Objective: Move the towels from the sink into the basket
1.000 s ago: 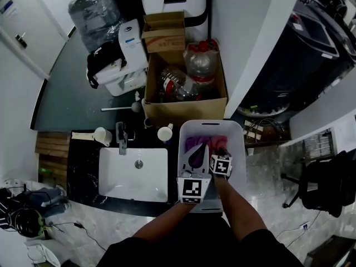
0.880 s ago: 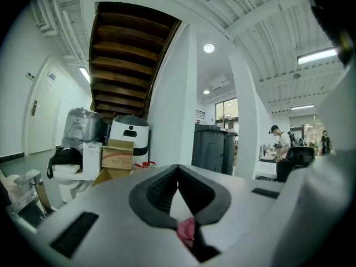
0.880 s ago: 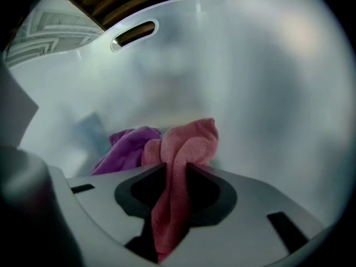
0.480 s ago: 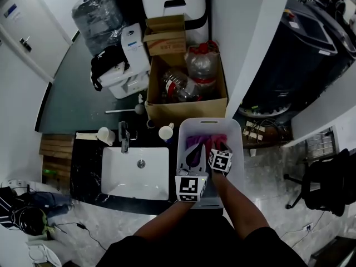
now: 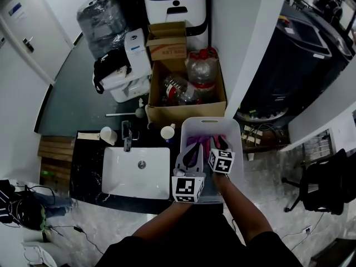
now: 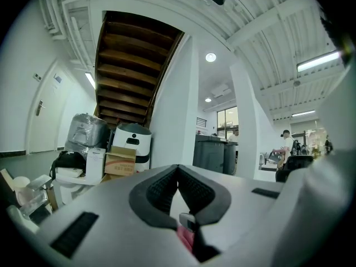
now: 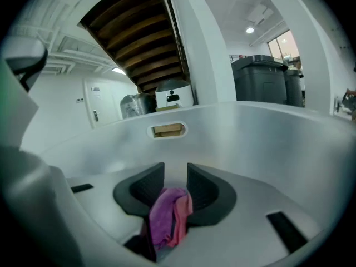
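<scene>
Fingers on your right gripper (image 7: 176, 169) stand at a narrow gap and have just been closing a little. A purple and pink towel (image 7: 164, 216) of soft cloth hangs between them and touches both pads, so I judge that it is held only lightly. This gripper is inside the white plastic basket (image 7: 250, 132), whose far wall with the handle hole is in front of it.

On your left gripper (image 6: 178, 169) the fingers are closed, tip against tip. A small pink piece (image 6: 185, 239) shows low in the gap behind the tips. I cannot tell whether it is pinched or only lies below.

The white rectangular sink (image 5: 150, 183) in the black worktop (image 5: 83, 171) holds no towel. I think this is the last step, the release into the basket. The next move asks you to open the right fingers wide while they are over the basket, so the cloth falls free, and then to check that nothing clings to the left fingers.

Counted: one sink, one basket, two grippers, one towel in the right fingers. More pink cloth (image 5: 204, 142) lies in the basket, but how many pieces I cannot count. Beside the one metal tap (image 5: 127, 139) stand two white cups (image 5: 107, 134).
</scene>
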The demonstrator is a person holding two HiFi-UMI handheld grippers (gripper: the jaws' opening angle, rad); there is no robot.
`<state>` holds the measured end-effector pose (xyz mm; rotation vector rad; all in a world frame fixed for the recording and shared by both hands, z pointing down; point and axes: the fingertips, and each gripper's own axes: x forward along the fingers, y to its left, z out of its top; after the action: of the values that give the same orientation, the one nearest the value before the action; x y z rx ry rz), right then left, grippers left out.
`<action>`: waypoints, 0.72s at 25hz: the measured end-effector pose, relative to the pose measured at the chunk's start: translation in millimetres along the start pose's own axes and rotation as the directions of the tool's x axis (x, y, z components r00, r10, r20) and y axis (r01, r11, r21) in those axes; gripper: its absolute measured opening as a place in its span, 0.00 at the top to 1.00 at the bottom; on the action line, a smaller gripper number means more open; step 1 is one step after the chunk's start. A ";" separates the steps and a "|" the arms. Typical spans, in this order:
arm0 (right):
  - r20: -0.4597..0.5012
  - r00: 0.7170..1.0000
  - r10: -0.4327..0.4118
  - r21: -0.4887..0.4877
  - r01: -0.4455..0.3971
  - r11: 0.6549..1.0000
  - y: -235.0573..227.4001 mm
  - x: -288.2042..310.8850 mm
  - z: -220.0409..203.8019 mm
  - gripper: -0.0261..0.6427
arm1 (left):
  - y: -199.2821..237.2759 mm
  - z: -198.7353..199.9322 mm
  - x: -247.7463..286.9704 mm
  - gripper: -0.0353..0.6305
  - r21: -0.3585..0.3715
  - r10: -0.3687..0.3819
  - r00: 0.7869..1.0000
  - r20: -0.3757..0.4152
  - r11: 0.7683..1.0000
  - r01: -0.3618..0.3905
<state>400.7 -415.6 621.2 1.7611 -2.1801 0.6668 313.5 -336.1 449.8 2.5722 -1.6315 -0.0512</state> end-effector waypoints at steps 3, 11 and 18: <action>0.009 0.998 0.066 -0.030 -0.066 0.997 17.6 -17.6 8.1 0.75 | 6.2 4.5 -12.5 0.93 -0.011 -0.015 1.000 0.011 1.000 0.015; 0.137 0.981 0.138 -0.087 -0.126 0.988 65.9 -82.3 43.3 0.78 | 8.5 18.2 -44.2 0.93 0.023 -0.081 0.996 0.045 0.997 0.080; 0.265 0.955 0.129 -0.167 -0.086 0.982 106.1 -142.9 66.8 0.91 | 5.1 24.1 -70.3 0.93 0.038 -0.147 0.987 0.070 0.989 0.145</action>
<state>336.5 -310.7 476.2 1.7531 -2.4498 0.2764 277.0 -276.2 424.8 2.7418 -1.4749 -0.1311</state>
